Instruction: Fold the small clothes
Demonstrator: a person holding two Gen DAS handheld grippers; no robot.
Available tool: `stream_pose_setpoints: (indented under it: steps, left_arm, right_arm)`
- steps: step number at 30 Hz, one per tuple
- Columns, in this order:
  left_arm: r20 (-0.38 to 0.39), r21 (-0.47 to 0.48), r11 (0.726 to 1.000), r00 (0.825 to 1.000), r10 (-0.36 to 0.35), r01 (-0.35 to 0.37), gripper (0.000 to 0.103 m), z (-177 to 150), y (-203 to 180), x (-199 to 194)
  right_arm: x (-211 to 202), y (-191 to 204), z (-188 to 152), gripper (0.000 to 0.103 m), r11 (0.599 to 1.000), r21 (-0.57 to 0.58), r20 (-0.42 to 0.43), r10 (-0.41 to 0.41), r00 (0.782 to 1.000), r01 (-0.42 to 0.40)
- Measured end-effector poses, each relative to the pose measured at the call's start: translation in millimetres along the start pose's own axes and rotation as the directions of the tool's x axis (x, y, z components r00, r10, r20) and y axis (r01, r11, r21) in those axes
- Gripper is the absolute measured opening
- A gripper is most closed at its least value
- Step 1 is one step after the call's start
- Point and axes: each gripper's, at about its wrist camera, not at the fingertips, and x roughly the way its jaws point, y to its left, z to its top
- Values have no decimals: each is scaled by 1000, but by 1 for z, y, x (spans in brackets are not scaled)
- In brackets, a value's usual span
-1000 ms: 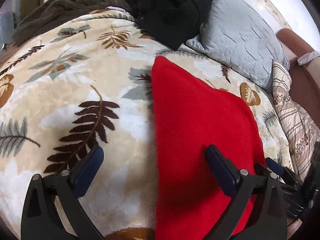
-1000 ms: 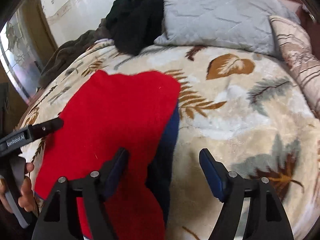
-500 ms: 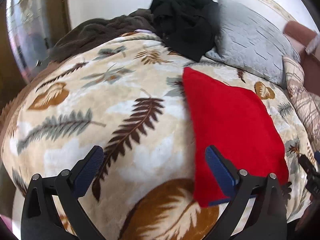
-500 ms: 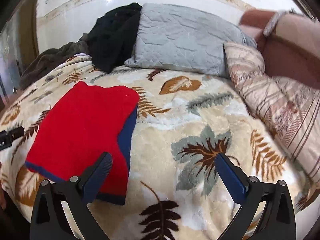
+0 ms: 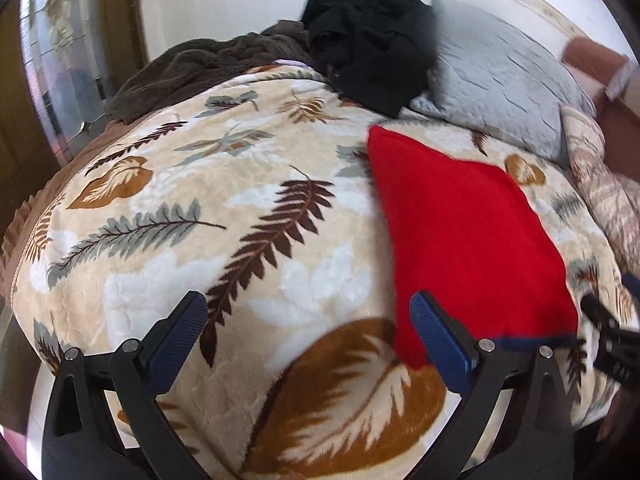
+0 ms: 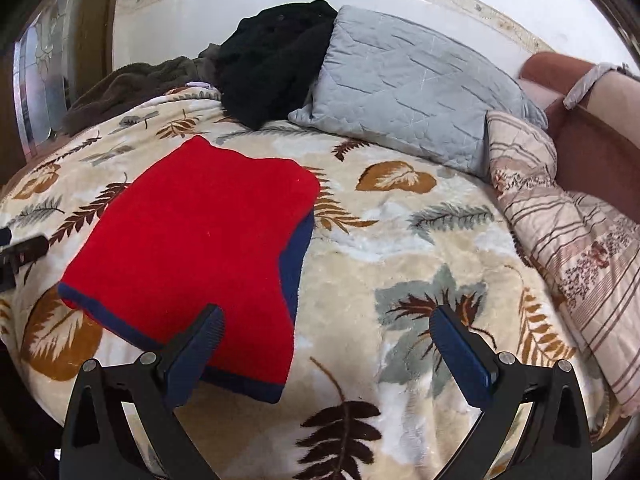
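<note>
Nearest the cameras, the left gripper (image 5: 306, 330) and the right gripper (image 6: 326, 342) both hang above the near edge of the bed with their blue-padded jaws spread wide and nothing between them. Under them lies the cream plush bed blanket printed with brown and grey leaves (image 5: 256, 216).

On that blanket, between the two grippers, rests the red fleece garment with navy trim (image 6: 208, 240), folded into a flat, roughly rectangular packet with a navy layer showing along its right and near edges. It looks like a finished fold, so the step in hand seems to be the release and pull-back after folding. The next move would call either for a last tidy of the near navy hem or for reaching to another piece; whether the crumpled black garment (image 6: 276, 60) at the head of the bed is next cannot be told.

Farther back sit the grey quilted pillow (image 6: 412, 92), the striped beige quilt (image 6: 568, 232) and the dark brown fuzzy throw (image 5: 208, 64).

Compared with a second ago, both grippers have drawn back from the red garment, which then lay right under the jaws and now sits apart from them, its shape unchanged.
</note>
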Motion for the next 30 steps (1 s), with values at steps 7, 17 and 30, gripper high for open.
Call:
stream_pose_setpoints:
  steps: [7,17,30]
  left_arm:
    - [6,104,995,1000,-4,3,102,-8,-20,-12]
    - [2,182,983,1000,-18,18,102,-16,-42,-19]
    - [-8,162,984,997,-81,81,102,-16,-44,-24]
  right_arm:
    - [-4,-12,-5,103,999,50,-10,-3,1000,3]
    - [-17,-21,-8,103,998,63,26,0,1000,-2]
    - [-13,-20,-6,103,999,51,14,-9,1000,8]
